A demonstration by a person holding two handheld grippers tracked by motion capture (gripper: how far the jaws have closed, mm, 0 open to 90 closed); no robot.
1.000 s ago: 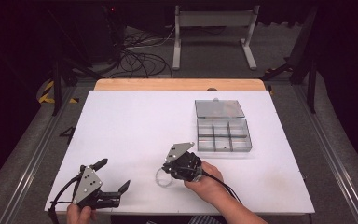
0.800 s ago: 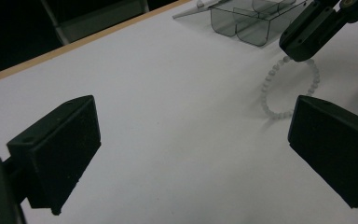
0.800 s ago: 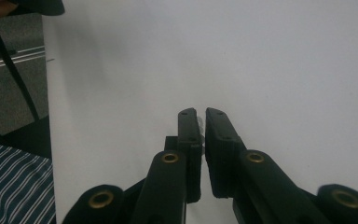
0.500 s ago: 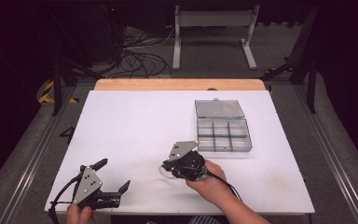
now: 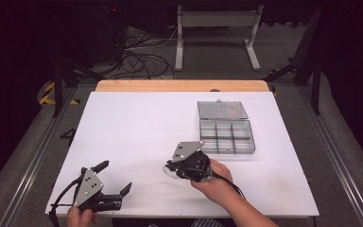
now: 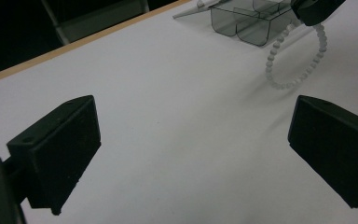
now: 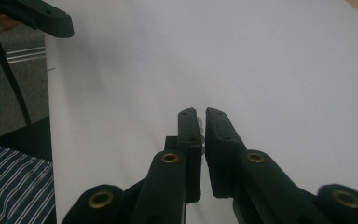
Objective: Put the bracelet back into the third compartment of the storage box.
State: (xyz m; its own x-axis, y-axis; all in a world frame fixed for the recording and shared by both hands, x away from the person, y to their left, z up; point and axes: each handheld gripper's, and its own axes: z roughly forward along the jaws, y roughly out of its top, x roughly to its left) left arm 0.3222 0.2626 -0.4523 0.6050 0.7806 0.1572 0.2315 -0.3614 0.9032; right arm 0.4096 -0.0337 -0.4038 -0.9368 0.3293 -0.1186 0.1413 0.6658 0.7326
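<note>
One white bead ring [image 6: 294, 58] pinched in right tongs [image 5: 170, 166]. Left tongs [image 5: 118, 180] spread, empty. One clear divided box [image 5: 227, 137] on counter [image 5: 132, 127].

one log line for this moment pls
right gripper: shut on white bead bracelet | left gripper: open | clear plastic compartment box: lid open

Bright, even light falls on the white table [image 5: 137, 127], the surroundings beyond it dark; both gripper views are soft, with faint shadows on the table.
</note>
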